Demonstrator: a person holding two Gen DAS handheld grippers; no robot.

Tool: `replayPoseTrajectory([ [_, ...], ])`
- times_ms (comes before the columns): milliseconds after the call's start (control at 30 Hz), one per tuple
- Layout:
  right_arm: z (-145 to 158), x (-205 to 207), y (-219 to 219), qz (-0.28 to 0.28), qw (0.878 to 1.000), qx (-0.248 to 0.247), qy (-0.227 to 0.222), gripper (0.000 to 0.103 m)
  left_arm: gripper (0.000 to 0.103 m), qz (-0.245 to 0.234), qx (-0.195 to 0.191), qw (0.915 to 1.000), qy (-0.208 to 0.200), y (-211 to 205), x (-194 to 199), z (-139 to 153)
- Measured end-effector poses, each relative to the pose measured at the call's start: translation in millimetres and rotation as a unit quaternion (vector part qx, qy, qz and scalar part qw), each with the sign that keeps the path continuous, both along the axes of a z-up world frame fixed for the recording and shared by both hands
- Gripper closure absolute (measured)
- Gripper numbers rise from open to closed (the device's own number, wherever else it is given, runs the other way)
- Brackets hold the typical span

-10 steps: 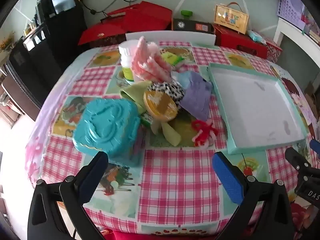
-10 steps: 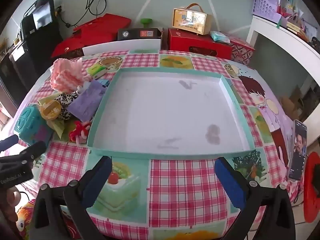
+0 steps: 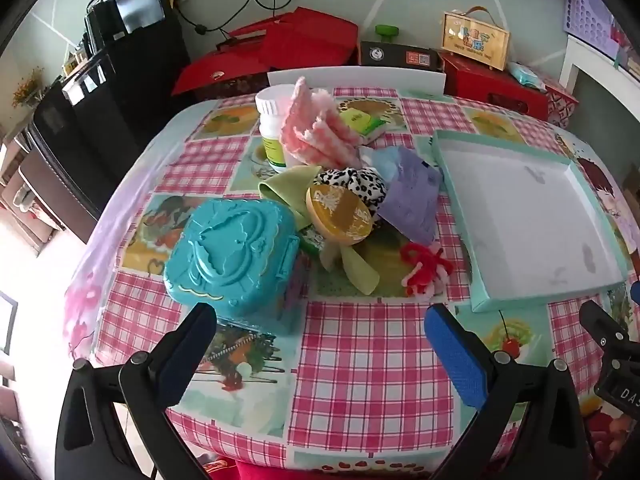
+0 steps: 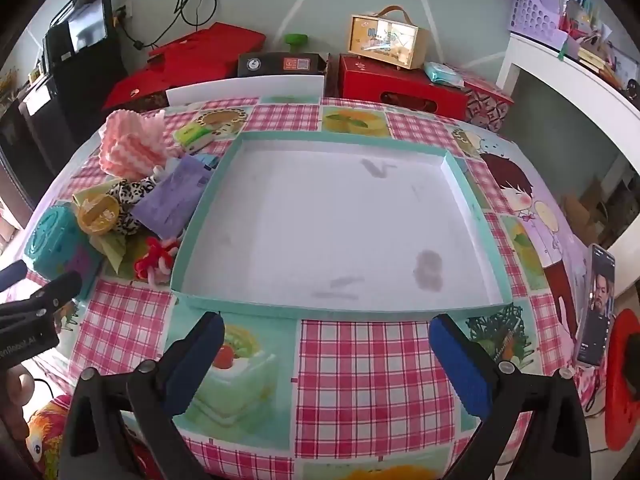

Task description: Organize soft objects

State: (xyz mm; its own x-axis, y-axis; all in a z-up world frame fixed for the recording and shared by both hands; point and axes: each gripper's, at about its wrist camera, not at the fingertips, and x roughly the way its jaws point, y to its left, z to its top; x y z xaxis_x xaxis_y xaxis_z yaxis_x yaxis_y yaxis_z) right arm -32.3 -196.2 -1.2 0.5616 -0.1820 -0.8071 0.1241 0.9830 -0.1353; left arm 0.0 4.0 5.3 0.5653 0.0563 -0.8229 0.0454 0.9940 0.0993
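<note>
A pile of things lies on the checked tablecloth: a pink wavy cloth (image 3: 316, 132), a leopard-print scrunchie (image 3: 356, 184), a purple cloth (image 3: 412, 196), a green cloth (image 3: 292, 188) and a red and white yarn piece (image 3: 424, 266). A shallow teal-rimmed tray (image 4: 460, 176) lies to their right, with nothing in it. My left gripper (image 3: 320, 340) is open and empty, low over the table in front of the pile. My right gripper (image 4: 328, 352) is open and empty, in front of the tray's near rim.
A teal plastic case (image 3: 232, 252), an orange round lid (image 3: 338, 214), a white bottle (image 3: 272, 132) and a small green box (image 3: 364, 122) sit among the pile. A phone (image 4: 598, 304) stands at the table's right edge. Red boxes (image 4: 400, 84) stand behind the table.
</note>
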Motion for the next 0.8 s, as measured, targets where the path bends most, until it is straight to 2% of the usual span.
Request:
replayPoseTrajectory([
  [800,-3.7,-4.3,-7.8,0.008,1.0,-0.005,0.022,0.0,0.0,0.014,0.032,0.9994,-0.008,-2.6,-2.3,-2.5],
])
